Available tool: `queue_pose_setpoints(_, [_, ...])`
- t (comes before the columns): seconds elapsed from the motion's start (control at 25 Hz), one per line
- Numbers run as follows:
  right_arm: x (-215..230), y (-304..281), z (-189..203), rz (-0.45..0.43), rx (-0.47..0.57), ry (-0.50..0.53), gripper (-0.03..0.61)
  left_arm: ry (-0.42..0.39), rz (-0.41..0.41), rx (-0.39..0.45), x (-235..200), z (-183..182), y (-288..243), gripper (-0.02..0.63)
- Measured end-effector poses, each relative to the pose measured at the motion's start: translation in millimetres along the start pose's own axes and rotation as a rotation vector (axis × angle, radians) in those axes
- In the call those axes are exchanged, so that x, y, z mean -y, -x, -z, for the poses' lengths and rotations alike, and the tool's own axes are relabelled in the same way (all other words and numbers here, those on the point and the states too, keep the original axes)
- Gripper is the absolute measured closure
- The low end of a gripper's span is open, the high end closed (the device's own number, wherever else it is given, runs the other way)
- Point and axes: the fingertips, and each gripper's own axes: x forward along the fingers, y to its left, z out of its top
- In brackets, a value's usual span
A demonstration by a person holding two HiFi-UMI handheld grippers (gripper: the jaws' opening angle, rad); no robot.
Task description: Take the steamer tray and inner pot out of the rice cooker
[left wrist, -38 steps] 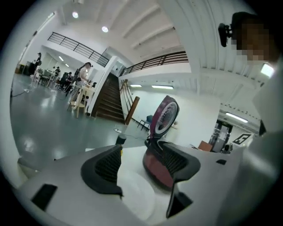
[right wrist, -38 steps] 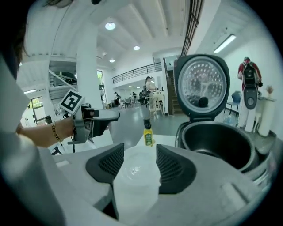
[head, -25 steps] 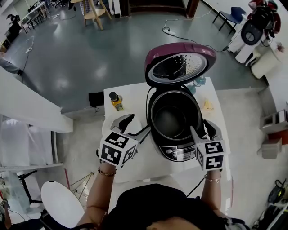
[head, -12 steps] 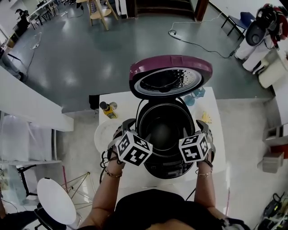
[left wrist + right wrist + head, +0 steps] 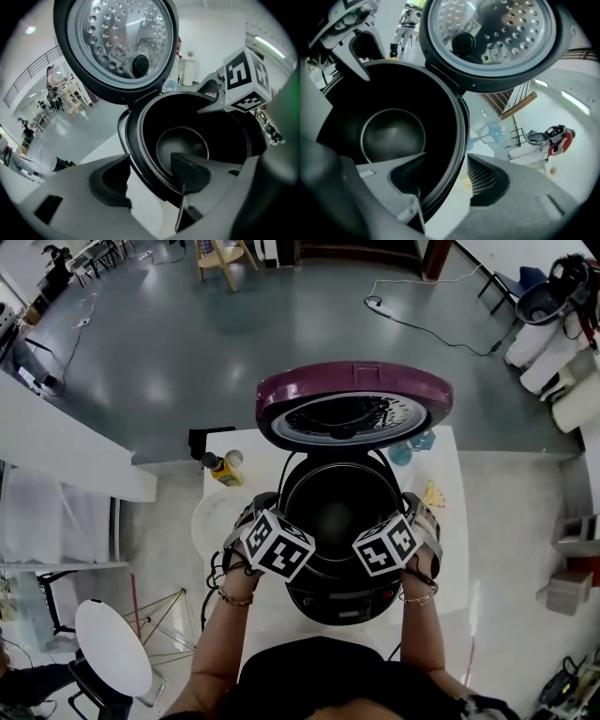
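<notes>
Obs., both tools at the cooker mouth.

- Left gripper [image 5: 150, 161]: jaws closing, not yet pinching. One jaw hangs inside the inner pot [image 5: 183, 145], the other outside it, and a gap shows at the pads.
- Right gripper [image 5: 445, 161]: jaws apart, likewise astride the pot's rim [image 5: 461, 131]. One jaw is inside and one outside, with bare table showing beside the outer pad. Nothing is gripped.
- Key relation: the pot sits seated in the rice cooker [image 5: 342, 592], directly below and between the two tools. The left tool is at the cooker's left side and the right tool at its right side, about opposite each other. Neither hand is nearer. The pot is round, so no long axis matters; the rim runs crosswise through each pair of jaws. My reading is that the next move is a pinch on both sides, then a straight lift.
- Steamer tray: none seen in the cooker, and the pot's bare bottom is visible. A pale round dish [image 5: 211, 517] lies left of the cooker; I cannot tell whether it is the tray.
- The lid [image 5: 354, 399] stands open behind the cooker, clear of a lift path.
- Surface: a white table [image 5: 448, 531], with a small bottle [image 5: 217, 468] at the cooker's back left.
- Room: grey floor [image 5: 187, 352] beyond.
</notes>
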Motion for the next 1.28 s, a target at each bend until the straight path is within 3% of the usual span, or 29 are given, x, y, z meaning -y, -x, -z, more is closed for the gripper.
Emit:
queue_pose_setpoints(0.2, [-1,-1,-2,-0.053,0.035,-0.035,0.356,0.056,0.000,0.014,-5,-2,-1,0.371])
queue_pose_setpoints(0.6, [11,22,-16,-0.038,0.188,-0.143,0.433,0.098,0.004,0.028,-5,-5,4,0.413])
queue_pose_setpoints(0.84, [13,37,-26,-0.024,0.262,-0.150,0.481,0.078,-0.016,0.023,-8,-6,9,0.451])
queue_pose_setpoints(0.96, [16,41,-28,-0.033,0.283,-0.180,0.489,0.096,-0.003,0.057,-9,-13,16,0.483])
queue_pose_setpoints(1.0, [17,43,-29,-0.034,0.292,-0.191,0.491,0.114,0.004,0.072,-9,-16,18,0.527])
queue_pose_setpoints(1.28, [23,55,-36,-0.097,0.370,-0.322,0.518,0.191,0.061,0.113,-13,-18,27,0.543])
